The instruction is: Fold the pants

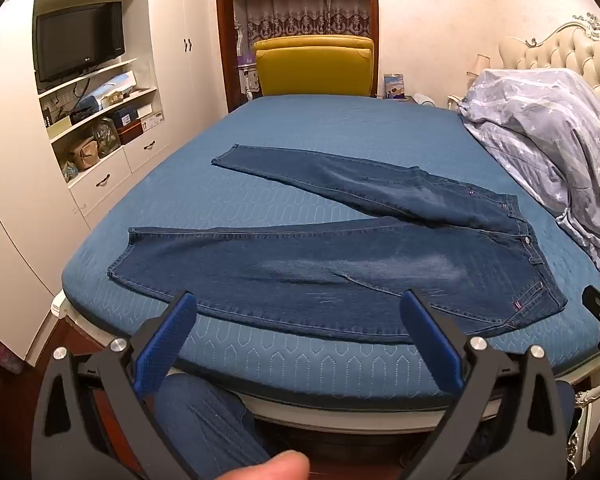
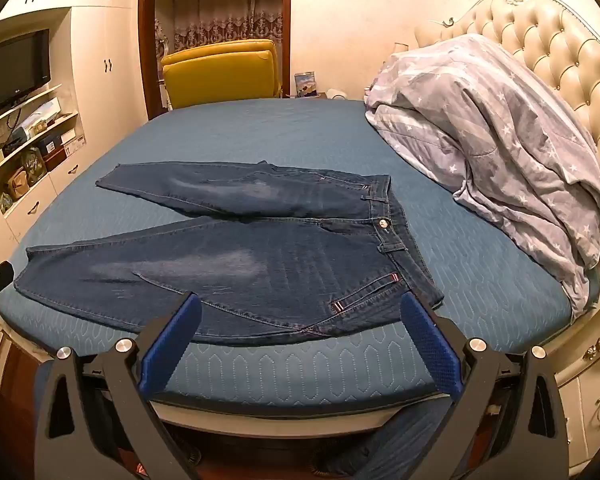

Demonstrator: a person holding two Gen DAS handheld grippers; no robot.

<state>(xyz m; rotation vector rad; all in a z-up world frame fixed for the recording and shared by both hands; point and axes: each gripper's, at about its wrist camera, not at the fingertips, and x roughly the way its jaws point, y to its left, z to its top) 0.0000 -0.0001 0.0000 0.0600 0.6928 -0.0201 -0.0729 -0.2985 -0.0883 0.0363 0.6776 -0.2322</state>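
While both sets of jaws stand spread wide with nothing between them, the left gripper (image 1: 296,308) and the right gripper (image 2: 298,310) hang over the near edge of the bed (image 1: 300,364), clear of the cloth. Just past the blue pads lie the jeans (image 1: 340,276), spread flat on the blue quilted mattress cover: the near leg runs along the bed's edge toward the left, the far leg angles away from it, and the waistband (image 2: 392,232) with its button sits to the right. From the left wrist view, a thumb tip (image 1: 276,466) shows at the bottom and part of the right gripper's frame at the far right. Beyond the jeans, a grey star-printed duvet (image 2: 492,152) is heaped against the tufted headboard (image 2: 540,40). A yellow chair (image 1: 314,66) stands past the bed's far side, and a television (image 1: 80,40) sits in the white wall unit on the left.
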